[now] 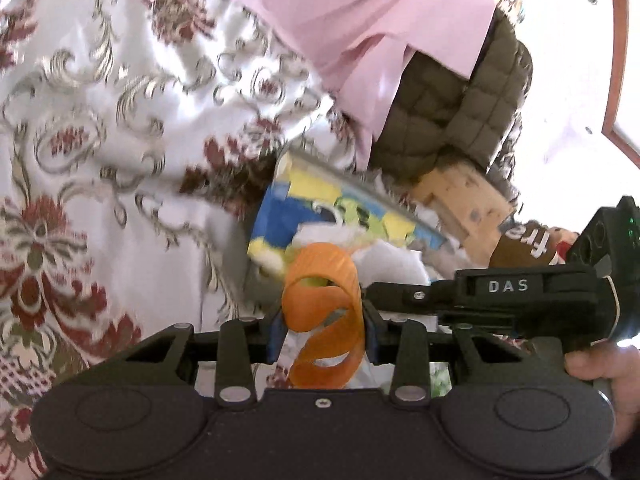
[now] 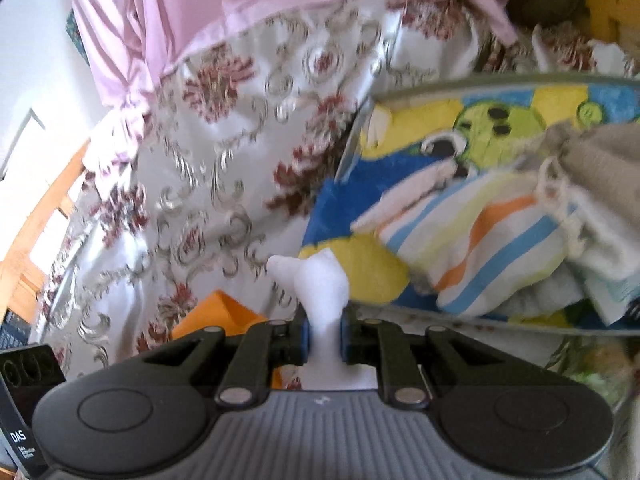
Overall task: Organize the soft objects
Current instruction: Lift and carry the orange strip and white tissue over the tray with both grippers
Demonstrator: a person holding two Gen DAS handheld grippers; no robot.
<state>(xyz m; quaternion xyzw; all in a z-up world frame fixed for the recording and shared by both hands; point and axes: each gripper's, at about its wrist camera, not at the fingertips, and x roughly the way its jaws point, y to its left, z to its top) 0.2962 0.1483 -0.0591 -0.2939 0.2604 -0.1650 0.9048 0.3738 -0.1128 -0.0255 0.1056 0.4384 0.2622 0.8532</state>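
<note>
My left gripper (image 1: pixel 323 334) is shut on a curled orange strip (image 1: pixel 324 312) and holds it up in front of a colourful cartoon cloth (image 1: pixel 280 216). My right gripper (image 2: pixel 323 336) is shut on a white soft cloth (image 2: pixel 322 284), pinched between the blue pads. In the right wrist view the cartoon cloth (image 2: pixel 460 136) lies in a tray with a grey rim (image 2: pixel 460 90). A striped cloth (image 2: pixel 472 236) and a beige knitted cloth (image 2: pixel 600 160) lie on it. The right gripper's body (image 1: pixel 520 292) shows at the right of the left wrist view.
A white fabric with red floral print (image 1: pixel 120 120) fills the left, with pink cloth (image 1: pixel 360 20) above. An olive quilted jacket (image 1: pixel 460 108), a cardboard box (image 1: pixel 464 196) and a brown lettered item (image 1: pixel 528 244) sit at right. An orange object (image 2: pixel 216 312) lies below the right gripper.
</note>
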